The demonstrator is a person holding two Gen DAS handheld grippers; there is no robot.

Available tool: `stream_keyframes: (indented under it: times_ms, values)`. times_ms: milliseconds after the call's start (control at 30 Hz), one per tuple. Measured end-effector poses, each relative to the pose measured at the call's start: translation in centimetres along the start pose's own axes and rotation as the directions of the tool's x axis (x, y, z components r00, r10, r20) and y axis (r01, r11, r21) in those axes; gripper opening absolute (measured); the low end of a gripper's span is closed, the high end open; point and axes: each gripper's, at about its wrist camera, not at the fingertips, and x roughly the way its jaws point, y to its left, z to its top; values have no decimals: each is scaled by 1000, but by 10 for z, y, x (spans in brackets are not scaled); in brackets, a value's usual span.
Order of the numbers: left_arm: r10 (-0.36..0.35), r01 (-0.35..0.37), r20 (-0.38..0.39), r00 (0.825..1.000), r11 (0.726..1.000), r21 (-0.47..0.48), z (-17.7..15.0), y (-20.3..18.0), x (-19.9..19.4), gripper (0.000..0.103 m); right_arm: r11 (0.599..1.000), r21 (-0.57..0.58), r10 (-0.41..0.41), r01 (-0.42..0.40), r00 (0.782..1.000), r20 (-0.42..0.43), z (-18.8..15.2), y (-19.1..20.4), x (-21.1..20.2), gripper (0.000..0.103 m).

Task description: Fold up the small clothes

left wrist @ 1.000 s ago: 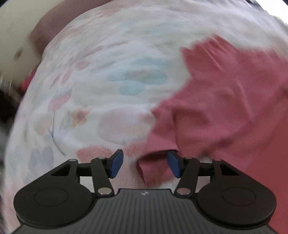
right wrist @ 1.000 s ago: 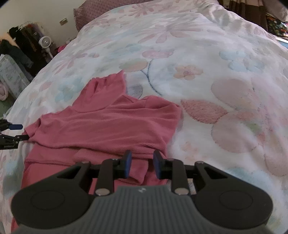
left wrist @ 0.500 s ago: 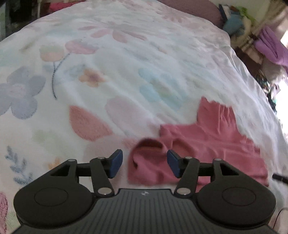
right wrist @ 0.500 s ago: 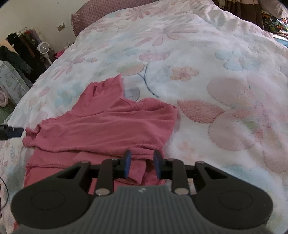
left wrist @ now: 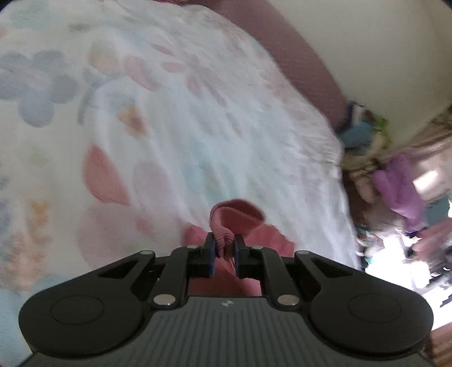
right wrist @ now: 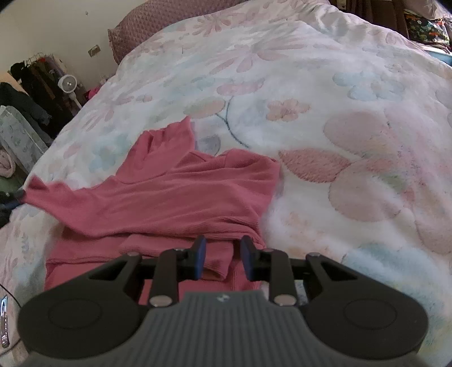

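A pink ribbed top (right wrist: 175, 197) lies crumpled on the flowered bedspread (right wrist: 339, 113). In the left wrist view my left gripper (left wrist: 224, 248) is closing, and its blue pads press on a bunched sleeve cuff (left wrist: 223, 223) of the top, which loops up above the fingers. In the right wrist view that sleeve end (right wrist: 34, 186) is drawn out toward the left edge. My right gripper (right wrist: 223, 254) hovers low over the top's near hem, jaws a little apart. A flap of cloth lies between the pads, which do not visibly pinch it.
The bedspread (left wrist: 169, 127) runs far beyond the top on all sides. A dark pink pillow (right wrist: 158, 25) lies at the head of the bed. A fan (right wrist: 69, 84) and hanging clothes (right wrist: 36, 73) stand off the left side; piled fabrics (left wrist: 401, 192) lie beside the bed.
My left gripper has rolled and gone from open around the sleeve end to shut on its cuff. The sleeve now stretches out to the left. The right gripper has stayed put.
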Motion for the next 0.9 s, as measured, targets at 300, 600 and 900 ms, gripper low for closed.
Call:
stream_keyframes:
  times_ms: [300, 600, 900]
  values:
    - [143, -144, -88, 986, 990, 4, -23, 5, 22, 13, 999, 27, 31, -32, 999, 16, -2, -7, -11, 23]
    - [16, 27, -110, 994, 927, 375, -44, -110, 34, 14, 998, 45, 46, -47, 999, 30, -2, -12, -16, 24]
    - [56, 41, -198, 979, 891, 452, -69, -119, 71, 54, 997, 16, 81, -81, 996, 21, 2, 2, -12, 24]
